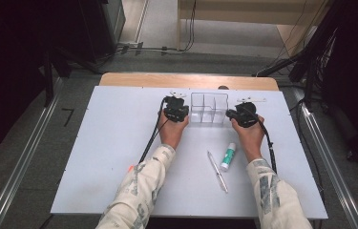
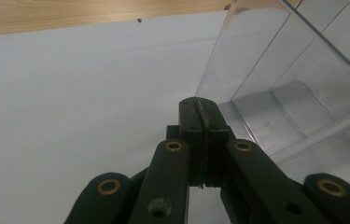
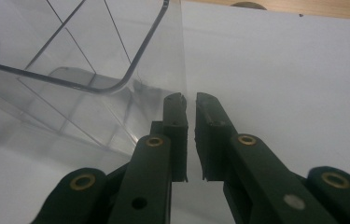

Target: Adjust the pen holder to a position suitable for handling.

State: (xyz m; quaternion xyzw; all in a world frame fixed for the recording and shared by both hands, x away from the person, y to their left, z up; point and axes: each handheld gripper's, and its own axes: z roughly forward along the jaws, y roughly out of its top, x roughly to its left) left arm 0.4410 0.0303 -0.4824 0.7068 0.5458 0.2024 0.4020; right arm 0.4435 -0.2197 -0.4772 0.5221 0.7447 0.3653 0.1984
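Note:
A clear plastic organizer box (image 1: 208, 109) with several compartments stands at the back middle of the white table (image 1: 114, 143). My left gripper (image 1: 177, 110) is just left of it. In the left gripper view the left gripper (image 2: 202, 105) has its jaws pressed together, tips at the near left corner of the box (image 2: 275, 70); I cannot tell whether they pinch the wall. My right gripper (image 1: 242, 114) is at the box's right side. In the right gripper view the right gripper (image 3: 190, 100) stands nearly shut, with the thin side wall of the box (image 3: 116, 51) running into the narrow gap.
A silver pen (image 1: 217, 171) and a white-and-green glue stick (image 1: 228, 156) lie on the table in front of the right hand. A wooden strip (image 1: 186, 80) borders the table's far edge. Cables trail from both grippers along the forearms.

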